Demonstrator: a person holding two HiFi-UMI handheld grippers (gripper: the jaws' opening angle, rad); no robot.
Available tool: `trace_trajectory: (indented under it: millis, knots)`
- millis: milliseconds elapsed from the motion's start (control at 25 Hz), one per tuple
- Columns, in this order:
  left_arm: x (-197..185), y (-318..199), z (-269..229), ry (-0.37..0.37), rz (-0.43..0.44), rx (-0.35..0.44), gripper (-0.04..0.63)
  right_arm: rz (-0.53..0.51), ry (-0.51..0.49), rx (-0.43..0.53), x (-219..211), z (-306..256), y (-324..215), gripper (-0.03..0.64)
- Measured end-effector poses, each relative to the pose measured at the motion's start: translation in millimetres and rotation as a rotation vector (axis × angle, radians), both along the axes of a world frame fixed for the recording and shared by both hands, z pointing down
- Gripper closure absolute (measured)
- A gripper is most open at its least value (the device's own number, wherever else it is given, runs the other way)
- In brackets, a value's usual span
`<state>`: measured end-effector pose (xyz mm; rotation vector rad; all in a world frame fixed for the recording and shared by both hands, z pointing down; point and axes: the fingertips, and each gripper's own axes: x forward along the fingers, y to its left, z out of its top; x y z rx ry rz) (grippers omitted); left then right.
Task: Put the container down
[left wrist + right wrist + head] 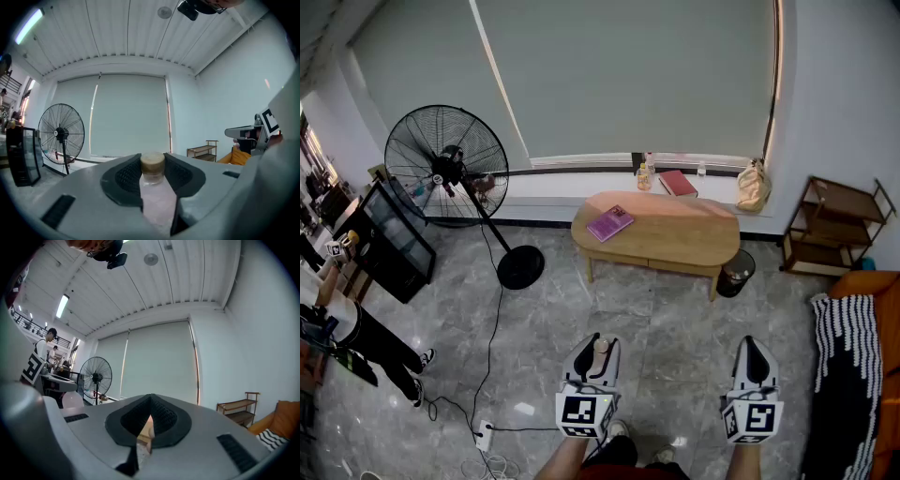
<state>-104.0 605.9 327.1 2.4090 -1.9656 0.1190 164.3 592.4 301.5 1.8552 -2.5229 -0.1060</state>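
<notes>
Left hand-held gripper (598, 341) pinches the capped container (153, 165) upright, carried above the floor (675, 319) | right hand-held gripper (754, 343) pressed together, empty | desk (675, 234) well ahead, likely set-down spot, not yet reached

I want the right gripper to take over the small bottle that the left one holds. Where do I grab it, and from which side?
Take the tan cap, from above. The bottle stands upright in the left gripper, whose pads cover its clear body on both sides; only the cap shows free on top. The right gripper is shut, so open it first.
</notes>
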Motion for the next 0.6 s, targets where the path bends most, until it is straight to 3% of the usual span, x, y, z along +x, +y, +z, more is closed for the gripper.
trace_trajectory:
  millis: [240, 440, 600]
  knots:
    - [-4.5, 48.9, -16.3, 0.018, 0.011, 0.022, 0.448, -0.005, 0.008, -0.002, -8.5, -7.1, 45.4, 0.621]
    - [-25.8, 52.9, -34.0, 0.026, 0.030, 0.055, 0.448, -0.030, -0.021, 0.019, -39.2, -23.5, 56.8, 0.621]
    - [-48.5, 61.2, -33.1, 0.023, 0.039, 0.068, 0.448, -0.042, 0.015, 0.011, -66.1, -17.0, 68.1, 0.621]
